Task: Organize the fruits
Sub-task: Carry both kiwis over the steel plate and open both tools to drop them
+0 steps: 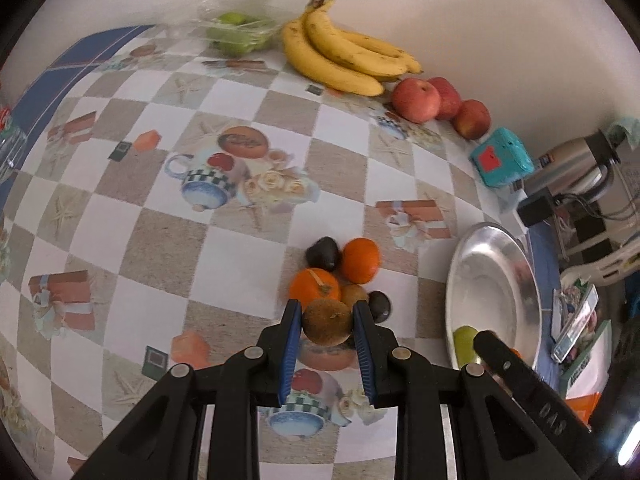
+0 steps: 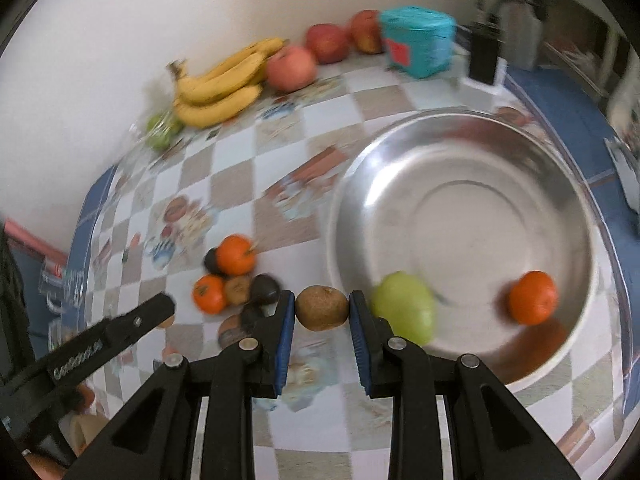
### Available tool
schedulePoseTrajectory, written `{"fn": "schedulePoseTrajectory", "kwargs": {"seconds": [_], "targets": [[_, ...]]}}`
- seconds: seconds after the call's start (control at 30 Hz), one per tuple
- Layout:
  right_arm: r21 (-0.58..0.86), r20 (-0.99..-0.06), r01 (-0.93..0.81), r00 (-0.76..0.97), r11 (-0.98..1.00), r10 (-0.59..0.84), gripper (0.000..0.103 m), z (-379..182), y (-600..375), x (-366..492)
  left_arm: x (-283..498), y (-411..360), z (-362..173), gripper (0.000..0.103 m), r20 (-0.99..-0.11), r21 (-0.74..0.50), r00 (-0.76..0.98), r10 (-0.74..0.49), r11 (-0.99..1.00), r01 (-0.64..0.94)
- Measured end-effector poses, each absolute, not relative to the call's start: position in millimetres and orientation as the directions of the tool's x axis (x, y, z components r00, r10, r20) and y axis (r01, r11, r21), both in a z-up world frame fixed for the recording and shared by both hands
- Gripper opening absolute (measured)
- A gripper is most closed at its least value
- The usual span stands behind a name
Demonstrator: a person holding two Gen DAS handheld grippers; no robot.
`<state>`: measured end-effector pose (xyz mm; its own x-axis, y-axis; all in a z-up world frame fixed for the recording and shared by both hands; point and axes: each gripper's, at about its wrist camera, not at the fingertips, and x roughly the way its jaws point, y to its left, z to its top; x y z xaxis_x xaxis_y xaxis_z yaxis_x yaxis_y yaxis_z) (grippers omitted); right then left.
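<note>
Currently your right fingers clench a kiwi, the steel bowl at two o'clock; left fingers clench another kiwi.

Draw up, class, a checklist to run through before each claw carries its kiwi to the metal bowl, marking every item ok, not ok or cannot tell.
1. Left claw shut on a kiwi: ok.
2. Right claw shut on a second kiwi: ok.
3. Metal bowl has free room beside the green fruit and the orange already in it: ok.
4. Right claw's kiwi already over the bowl: not ok, it is just outside the rim.
5. Remaining pile of oranges and dark fruit undisturbed: cannot tell.
</note>
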<state>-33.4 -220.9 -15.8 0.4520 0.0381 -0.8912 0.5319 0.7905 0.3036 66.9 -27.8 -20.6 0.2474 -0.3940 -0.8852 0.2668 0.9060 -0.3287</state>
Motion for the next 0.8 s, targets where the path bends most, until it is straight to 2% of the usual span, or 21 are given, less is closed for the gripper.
{"fn": "schedulePoseTrajectory", "kwargs": {"seconds": [0.37, 0.8], "targets": [[0.311, -0.896, 0.685, 0.442, 0.659, -0.036, 0.029, -20, -277, -73, 33, -87, -14, 0.028, -0.872, -0.300, 0.227, -0.434, 0.839, 0.454], [0.289, -0.900, 0.707, 0.430, 0.646, -0.067, 0.029, -21, -286, -79, 11, -146, -17, 0.028, -0.823, -0.282, 0.245, -0.513, 0.743, 0.607]]}}
